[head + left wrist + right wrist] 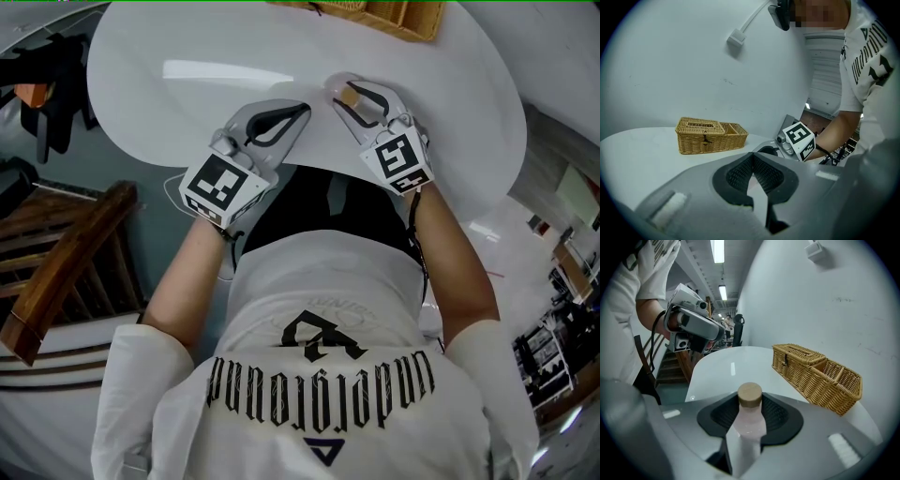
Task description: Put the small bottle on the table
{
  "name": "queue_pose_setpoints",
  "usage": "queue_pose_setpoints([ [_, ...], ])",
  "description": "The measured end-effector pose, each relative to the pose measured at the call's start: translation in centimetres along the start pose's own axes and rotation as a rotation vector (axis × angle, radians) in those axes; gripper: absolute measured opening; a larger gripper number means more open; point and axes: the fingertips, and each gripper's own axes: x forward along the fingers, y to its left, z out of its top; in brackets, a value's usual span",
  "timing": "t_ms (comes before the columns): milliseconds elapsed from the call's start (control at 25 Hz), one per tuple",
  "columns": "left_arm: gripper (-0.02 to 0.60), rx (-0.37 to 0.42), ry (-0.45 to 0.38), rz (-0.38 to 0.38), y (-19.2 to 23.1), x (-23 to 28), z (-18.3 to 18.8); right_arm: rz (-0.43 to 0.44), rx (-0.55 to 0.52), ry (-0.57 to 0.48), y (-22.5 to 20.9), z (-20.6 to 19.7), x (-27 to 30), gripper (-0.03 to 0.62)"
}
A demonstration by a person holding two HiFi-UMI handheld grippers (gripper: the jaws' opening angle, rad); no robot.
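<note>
Far edge: the table (187,103) was blocked by a wicker basket (403,19), with a wall (670,56) behind it.
Before the basket: bare tabletop was left open.
Left of the basket: tabletop was left clear.

Small bottle (749,425) between my jaws: pale pink body, tan cap
My right gripper (354,94): light grey shell, black ribbed pads
My left gripper (295,112): same light grey, same black pads
Marker cubes (398,157): white faces, black square patterns
Table (187,103): plain glossy white
Basket (815,371): golden straw weave
My shirt (319,309): white, black lettering
Chair (75,272): brown wood
</note>
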Motion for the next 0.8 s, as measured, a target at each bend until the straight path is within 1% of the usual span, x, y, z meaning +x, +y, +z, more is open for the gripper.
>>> queue_pose_setpoints([
  [80,0.008,0.001,0.0,0.004,-0.2,-0.1,-0.1,-0.001,0.012,-0.01,-0.1,0.0,-0.1,0.155],
  [160,0.008,0.003,0.0,0.012,-0.5,-0.2,-0.1,0.001,0.019,-0.017,-0.1,0.0,-0.2,0.183],
  [200,0.008,0.003,0.002,0.015,-0.6,-0.2,-0.3,0.003,0.02,-0.02,-0.1,-0.1,-0.3,0.186],
  [520,0.008,0.008,-0.003,0.041,-3.1,0.2,-0.3,-0.002,0.026,-0.035,-0.4,-0.7,-2.8,0.193],
  [640,0.008,0.012,-0.011,0.052,-4.1,0.3,-0.2,-0.016,0.037,-0.031,-0.6,-0.9,-4.4,0.192],
  [800,0.008,0.028,-0.026,0.076,-6.1,0.8,0.6,-0.014,0.064,-0.039,-1.0,-1.3,-7.1,0.187],
])
